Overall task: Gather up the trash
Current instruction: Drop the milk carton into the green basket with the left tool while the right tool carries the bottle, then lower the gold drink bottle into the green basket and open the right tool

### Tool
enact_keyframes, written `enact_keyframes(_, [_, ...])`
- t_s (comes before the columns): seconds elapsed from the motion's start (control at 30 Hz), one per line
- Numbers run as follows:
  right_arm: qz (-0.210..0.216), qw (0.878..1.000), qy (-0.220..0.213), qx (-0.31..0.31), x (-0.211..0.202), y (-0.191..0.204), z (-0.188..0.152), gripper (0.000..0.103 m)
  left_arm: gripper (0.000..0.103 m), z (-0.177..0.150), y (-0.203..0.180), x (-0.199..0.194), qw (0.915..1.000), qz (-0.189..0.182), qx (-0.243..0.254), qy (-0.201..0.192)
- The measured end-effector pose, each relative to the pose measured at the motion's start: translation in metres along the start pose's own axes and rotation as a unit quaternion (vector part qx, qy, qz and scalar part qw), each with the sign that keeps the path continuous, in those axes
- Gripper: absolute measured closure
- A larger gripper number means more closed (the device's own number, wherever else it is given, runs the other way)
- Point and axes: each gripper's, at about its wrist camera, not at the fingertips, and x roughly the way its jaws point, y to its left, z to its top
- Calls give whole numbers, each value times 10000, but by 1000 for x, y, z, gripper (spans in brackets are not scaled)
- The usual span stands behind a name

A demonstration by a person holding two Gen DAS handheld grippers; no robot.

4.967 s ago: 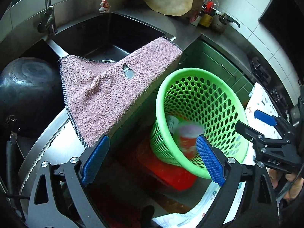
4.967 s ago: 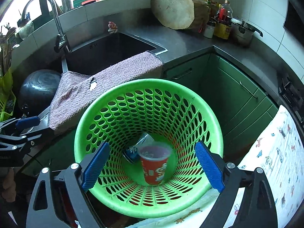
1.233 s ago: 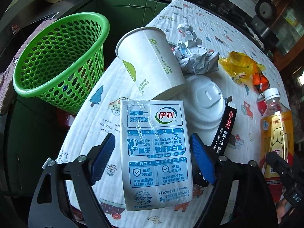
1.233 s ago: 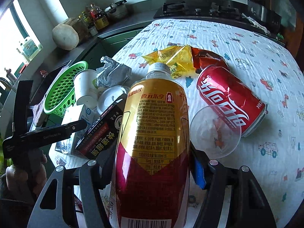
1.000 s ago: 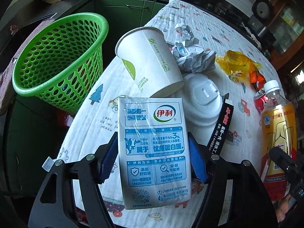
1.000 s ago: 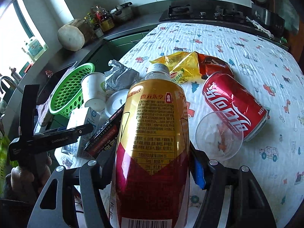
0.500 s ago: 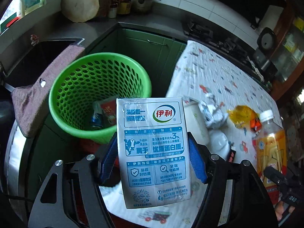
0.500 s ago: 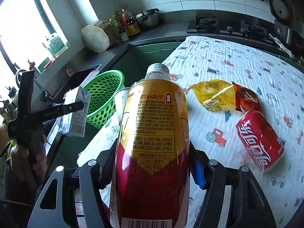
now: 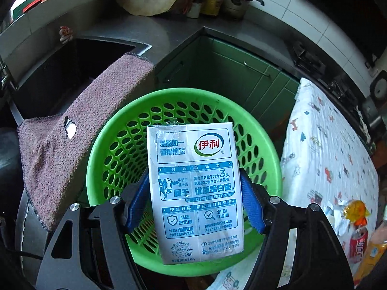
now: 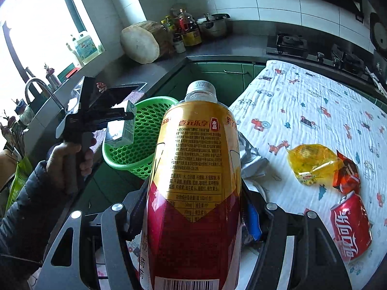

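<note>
Carton over basket: the white-and-blue printed milk carton (image 9: pixel 193 191), long axis along the fingers, sits clamped between the blue pads of the left gripper (image 9: pixel 194 201), directly above the mouth of the green perforated plastic basket (image 9: pixel 113 145) at frame centre. Release looks like the next step; nothing blocks the drop. Pink towel (image 9: pixel 72 130) hangs left of the rim, over the sink edge. Right gripper (image 10: pixel 193 212) is closed around an upright yellow-and-red labelled plastic bottle (image 10: pixel 193 169), farther from the basket, above the patterned tablecloth (image 10: pixel 302 101). Red soda can (image 10: pixel 350 227) and yellow wrapper (image 10: pixel 312 162) lie lower right, uncollected.
</note>
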Motion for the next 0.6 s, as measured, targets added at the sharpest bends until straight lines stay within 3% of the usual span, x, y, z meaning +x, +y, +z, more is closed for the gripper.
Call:
enact_keyframes(0.17, [73,9998,13,-171,16,18,21,39,32,-1,15,25,9997,73,-74,220])
enact_keyframes(0.3, [147,9995,52,-288,34,33,38,39,25,-3,30,32,9994,99,-169,273])
enact_keyframes(0.6, [375,9977,169,-535,89,71,77,39,22,-14,65,2,9994,53,-351,28])
